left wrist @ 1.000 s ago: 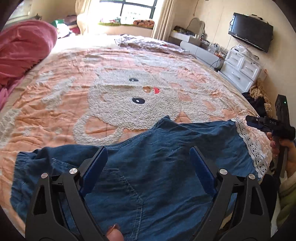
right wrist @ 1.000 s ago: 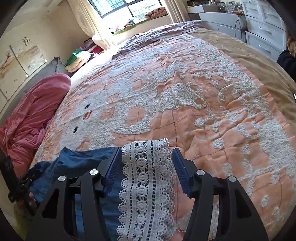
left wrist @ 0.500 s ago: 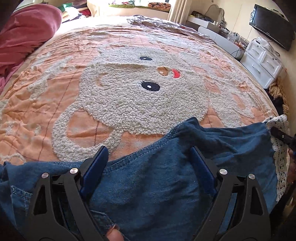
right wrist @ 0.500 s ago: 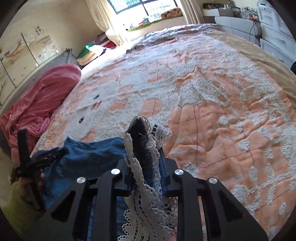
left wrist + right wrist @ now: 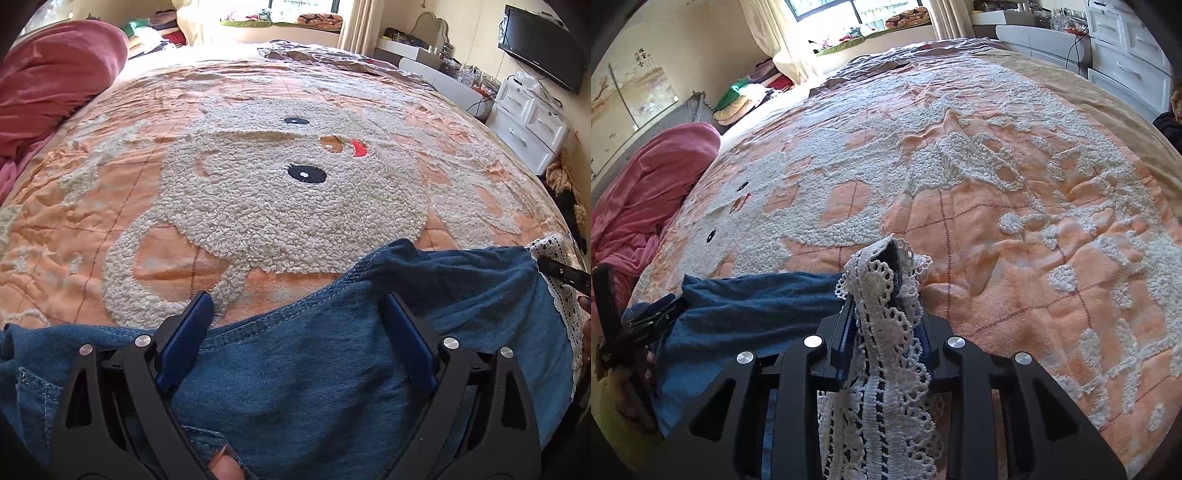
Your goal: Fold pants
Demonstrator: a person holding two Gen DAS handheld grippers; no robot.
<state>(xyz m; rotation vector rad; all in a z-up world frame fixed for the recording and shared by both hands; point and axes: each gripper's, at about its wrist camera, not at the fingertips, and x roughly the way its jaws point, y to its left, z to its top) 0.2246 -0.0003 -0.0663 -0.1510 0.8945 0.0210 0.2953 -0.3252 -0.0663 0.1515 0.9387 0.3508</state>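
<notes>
Matt denim pants (image 5: 314, 387), lace hem (image 5: 886, 350)

I see the blue denim pants (image 5: 303, 387) spread loosely rumpled across the near edge of the peach bedspread, seam stitching and a pocket showing, their white lace-trimmed hem (image 5: 882, 332) bunched and standing upright at the right end, off the cover.

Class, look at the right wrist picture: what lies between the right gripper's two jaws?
The right wrist view shows the pants' white lace hem, bunched and pinched between the jaws of the right gripper.
</notes>
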